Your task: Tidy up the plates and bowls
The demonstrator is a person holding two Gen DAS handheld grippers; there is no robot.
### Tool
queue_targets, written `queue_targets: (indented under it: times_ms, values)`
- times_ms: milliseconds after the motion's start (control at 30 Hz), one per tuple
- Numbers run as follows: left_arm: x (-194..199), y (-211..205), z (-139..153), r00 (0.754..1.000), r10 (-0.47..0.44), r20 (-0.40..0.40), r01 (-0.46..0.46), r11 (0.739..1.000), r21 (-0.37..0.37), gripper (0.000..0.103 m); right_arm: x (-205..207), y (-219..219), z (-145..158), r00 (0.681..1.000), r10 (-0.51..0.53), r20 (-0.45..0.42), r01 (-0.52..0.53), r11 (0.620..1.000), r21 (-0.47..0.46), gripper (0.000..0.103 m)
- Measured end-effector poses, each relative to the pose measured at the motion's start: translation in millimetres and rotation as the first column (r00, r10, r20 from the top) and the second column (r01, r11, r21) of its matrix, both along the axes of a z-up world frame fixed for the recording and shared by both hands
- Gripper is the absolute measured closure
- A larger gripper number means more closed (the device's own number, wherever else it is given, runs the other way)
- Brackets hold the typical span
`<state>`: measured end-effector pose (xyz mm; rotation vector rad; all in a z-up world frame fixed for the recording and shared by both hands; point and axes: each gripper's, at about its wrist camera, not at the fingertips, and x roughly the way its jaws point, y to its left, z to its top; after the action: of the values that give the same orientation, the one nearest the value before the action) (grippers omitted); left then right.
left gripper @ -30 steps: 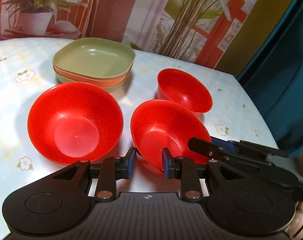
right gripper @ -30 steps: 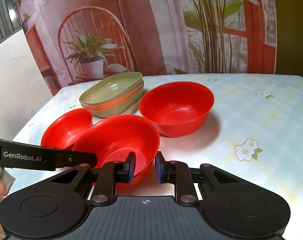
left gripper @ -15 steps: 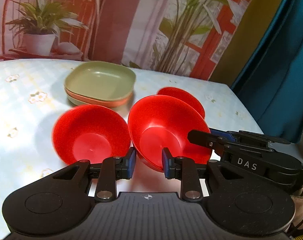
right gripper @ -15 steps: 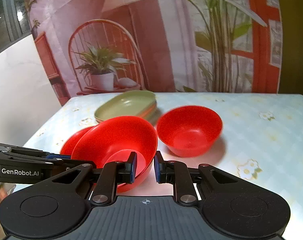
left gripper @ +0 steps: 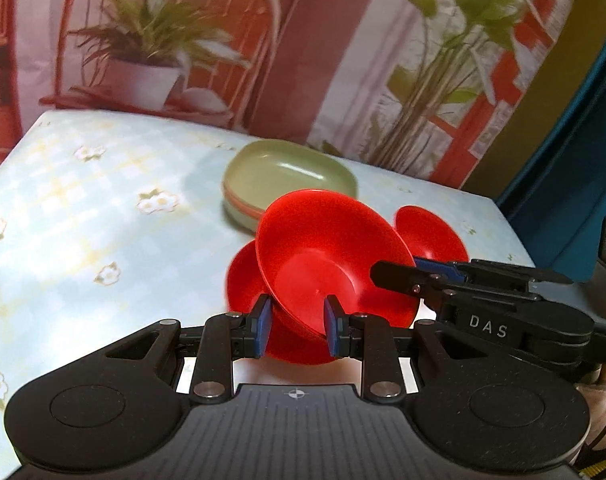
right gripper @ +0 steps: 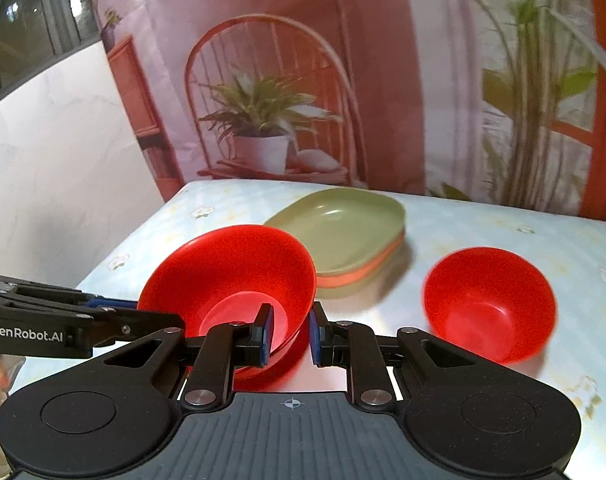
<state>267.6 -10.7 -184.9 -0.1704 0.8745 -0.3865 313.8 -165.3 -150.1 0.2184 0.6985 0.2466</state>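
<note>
Both grippers hold one red bowl [left gripper: 323, 248] by opposite rim sides, lifted and tilted. My left gripper [left gripper: 297, 330] is shut on its near rim; in the right wrist view my right gripper [right gripper: 289, 334] is shut on the same bowl [right gripper: 231, 276]. It hangs over a second red bowl [left gripper: 243, 276] on the table, mostly hidden beneath. A third red bowl [right gripper: 489, 304] stands apart to the right. A stack of green and orange plates [right gripper: 343, 232] lies behind; it also shows in the left wrist view [left gripper: 287, 176].
The table has a light blue flowered cloth [left gripper: 83, 220]. A printed backdrop with a chair and plants hangs behind it. A teal curtain [left gripper: 575, 160] is at the right edge, a white wall [right gripper: 55, 180] at the left.
The held bowl has risen off the table and moved left, over the other red bowl. Both grippers stayed shut on it.
</note>
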Motion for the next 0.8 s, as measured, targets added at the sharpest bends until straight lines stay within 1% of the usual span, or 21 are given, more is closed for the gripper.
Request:
queue_targets:
  times_ms: [200, 433, 800]
  values:
    - [4.3, 8.2, -13.3, 0.999, 0.001, -0.034, -0.001, 1.000, 0.001, 0.075, 13.0, 15.7, -6.4, 0.999, 0.028, -0.028, -0.028, 0.999, -0.025, 0.085]
    - [8.2, 8.8, -22.1, 0.999, -0.010, -0.053, 0.010, 1.000, -0.003, 0.075, 16.0, 19.0, -17.0, 0.998, 0.022, -0.061, -0.024, 0.999, -0.040, 0.085]
    - [8.4, 8.9, -24.0, 0.998, 0.001, -0.058, -0.002, 1.000, -0.001, 0.074, 17.7, 20.0, -19.4, 0.997, 0.020, -0.071, -0.024, 0.998, -0.056, 0.084]
